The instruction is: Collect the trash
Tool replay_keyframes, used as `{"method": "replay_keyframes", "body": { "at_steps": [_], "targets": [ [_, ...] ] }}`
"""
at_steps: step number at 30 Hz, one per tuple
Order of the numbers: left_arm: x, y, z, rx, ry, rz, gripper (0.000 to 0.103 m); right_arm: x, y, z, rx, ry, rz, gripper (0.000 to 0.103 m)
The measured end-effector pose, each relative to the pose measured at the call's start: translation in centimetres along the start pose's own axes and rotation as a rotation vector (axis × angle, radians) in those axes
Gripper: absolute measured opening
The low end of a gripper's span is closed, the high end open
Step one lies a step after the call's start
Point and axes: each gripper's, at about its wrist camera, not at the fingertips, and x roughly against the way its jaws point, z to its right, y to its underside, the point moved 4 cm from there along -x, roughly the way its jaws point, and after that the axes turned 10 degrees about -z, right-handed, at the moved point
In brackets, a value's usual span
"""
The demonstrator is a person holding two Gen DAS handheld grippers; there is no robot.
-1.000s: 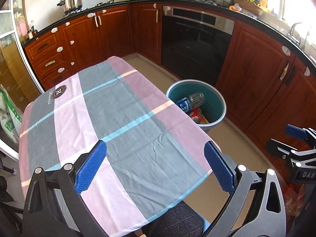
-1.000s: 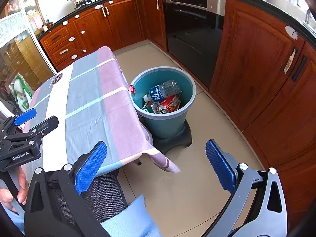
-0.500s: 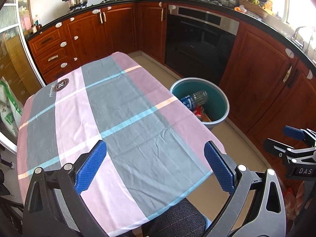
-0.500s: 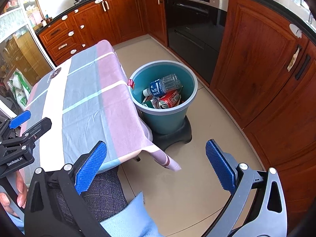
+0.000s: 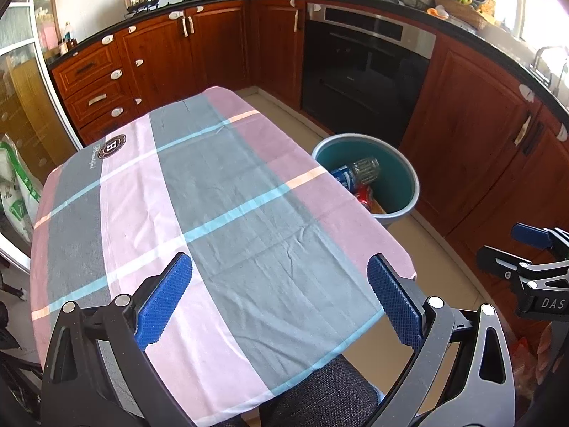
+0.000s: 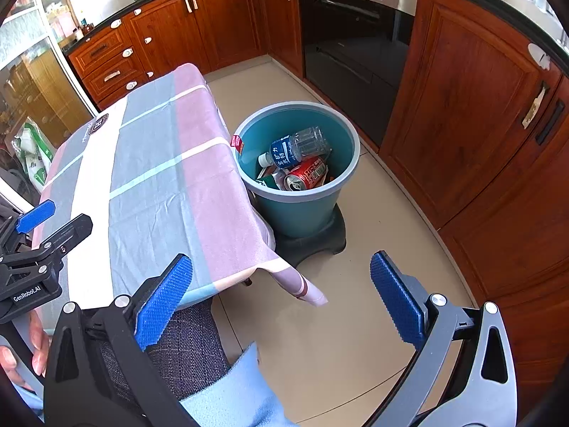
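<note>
A teal bin [image 6: 302, 210] stands on a black base on the floor, right of the table. Inside it lie a clear plastic bottle with a blue label [image 6: 295, 149], a red drink can [image 6: 306, 178] and some wrappers. The bin's rim [image 5: 409, 174] also shows past the table's right edge in the left wrist view. My left gripper [image 5: 279, 300] hangs open over the near end of the checked tablecloth [image 5: 199, 206], holding nothing. Open and empty too, my right gripper [image 6: 281, 299] is above the floor, near the table corner and short of the bin.
Red-brown cabinets [image 6: 473, 114] and a black oven [image 6: 352, 42] line the far and right sides. A dark upholstered chair seat [image 5: 320, 395] pokes out under the table's near edge. Tiled floor [image 6: 355, 306] lies between bin and cabinets. A hand [image 6: 21, 352] holds the left tool.
Both views have pulled back and risen slightly, so the table and bin sit a little lower and farther in frame. Both grippers stay open and empty.
</note>
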Motion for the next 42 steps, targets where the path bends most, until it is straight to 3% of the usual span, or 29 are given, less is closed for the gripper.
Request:
{"method": "replay_keyframes", "body": {
  "at_steps": [8, 42],
  "targets": [
    [-0.4, 0.1, 0.0, -0.003, 0.072, -0.018, 0.099, -0.5, -0.2, -0.5, 0.013, 0.002, -0.016, 0.096],
    [-0.9, 0.6, 0.6, -0.015, 0.041, -0.036, 0.099, -1.3, -0.5, -0.1, 0.001, 0.011, -0.029, 0.096]
  ]
}}
